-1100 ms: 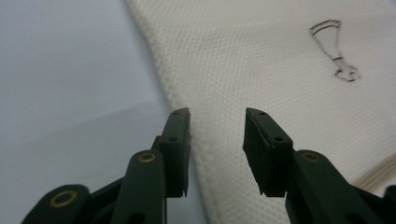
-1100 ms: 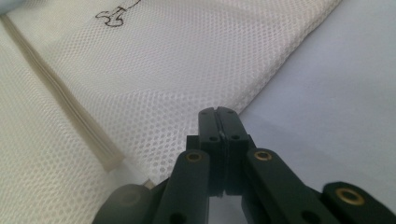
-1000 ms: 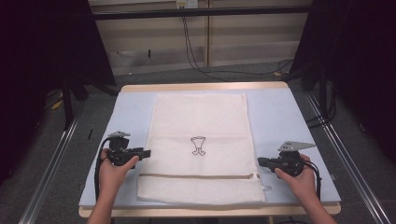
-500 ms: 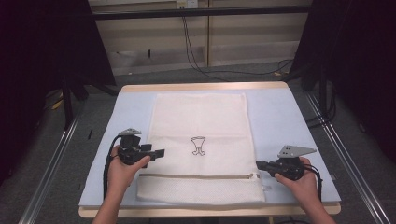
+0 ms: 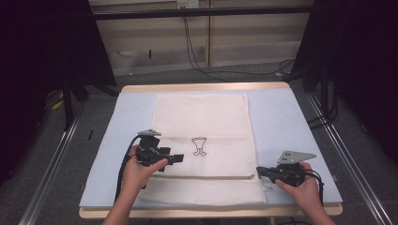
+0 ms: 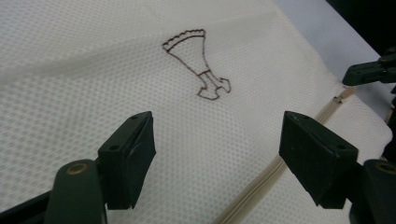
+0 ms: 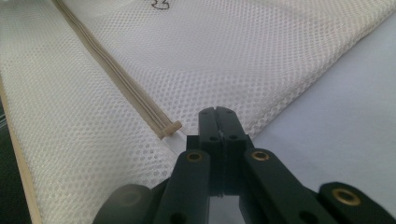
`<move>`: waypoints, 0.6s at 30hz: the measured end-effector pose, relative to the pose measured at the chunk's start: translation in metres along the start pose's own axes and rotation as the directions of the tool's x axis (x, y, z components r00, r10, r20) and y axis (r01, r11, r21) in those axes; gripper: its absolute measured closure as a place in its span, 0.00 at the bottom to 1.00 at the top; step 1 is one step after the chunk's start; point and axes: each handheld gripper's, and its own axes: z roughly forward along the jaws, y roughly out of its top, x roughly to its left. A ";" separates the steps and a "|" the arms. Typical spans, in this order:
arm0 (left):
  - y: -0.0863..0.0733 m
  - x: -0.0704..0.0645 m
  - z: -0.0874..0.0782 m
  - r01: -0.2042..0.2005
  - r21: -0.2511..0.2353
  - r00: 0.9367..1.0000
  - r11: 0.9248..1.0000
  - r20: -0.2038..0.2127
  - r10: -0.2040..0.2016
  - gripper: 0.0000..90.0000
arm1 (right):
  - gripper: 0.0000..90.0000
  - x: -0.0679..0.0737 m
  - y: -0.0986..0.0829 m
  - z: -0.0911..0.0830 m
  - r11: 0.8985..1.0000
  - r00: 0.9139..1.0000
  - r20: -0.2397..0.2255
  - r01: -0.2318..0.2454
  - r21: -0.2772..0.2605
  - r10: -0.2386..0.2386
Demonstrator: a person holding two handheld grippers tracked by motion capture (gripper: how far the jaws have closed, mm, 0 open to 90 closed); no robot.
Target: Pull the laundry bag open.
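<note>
A cream mesh bag point(image 5: 202, 117) lies flat on the table, with a dark embroidered dress motif point(image 5: 199, 146) at its middle and a beige zipper point(image 5: 206, 177) running across near its front edge. My left gripper point(image 5: 177, 158) hovers open over the bag just left of the motif point(image 6: 198, 65); its jaws stand wide apart with only mesh point(image 6: 93, 70) below them. My right gripper point(image 5: 259, 172) is shut, its tip point(image 7: 218, 114) resting at the bag's right edge beside the zipper end point(image 7: 169, 128). Whether it pinches anything is hidden.
The bag lies on a pale blue mat point(image 5: 277, 122) covering a wood-edged table. Bare mat runs along both sides of the bag. Metal rails and cables lie on the floor around the table. The right gripper point(image 6: 369, 72) appears far off in the left gripper view.
My left gripper has moved right from the mat onto the bag, toward the motif. The right gripper has stayed by the zipper end.
</note>
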 end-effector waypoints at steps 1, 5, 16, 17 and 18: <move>0.001 -0.002 0.002 -0.011 0.010 1.000 1.000 0.005 0.011 0.30 | 1.00 0.000 0.000 0.000 1.000 1.000 0.003 0.002 -0.001 -0.002; 0.004 -0.013 0.014 -0.005 0.018 0.999 1.000 0.036 0.004 0.30 | 1.00 0.002 0.000 0.001 1.000 1.000 0.001 0.013 0.003 -0.013; 0.013 -0.035 0.040 -0.050 0.043 0.994 0.998 0.100 0.045 0.37 | 1.00 0.002 -0.001 -0.002 0.999 0.999 0.012 0.032 0.009 -0.032; 0.013 -0.037 0.042 -0.046 0.050 0.992 0.998 0.118 0.040 0.38 | 1.00 0.003 -0.001 -0.002 0.999 0.999 0.010 0.035 0.010 -0.035; 0.013 -0.040 0.045 -0.032 0.061 0.993 0.998 0.117 0.025 0.38 | 1.00 0.003 -0.001 -0.002 0.999 0.999 0.009 0.035 0.012 -0.035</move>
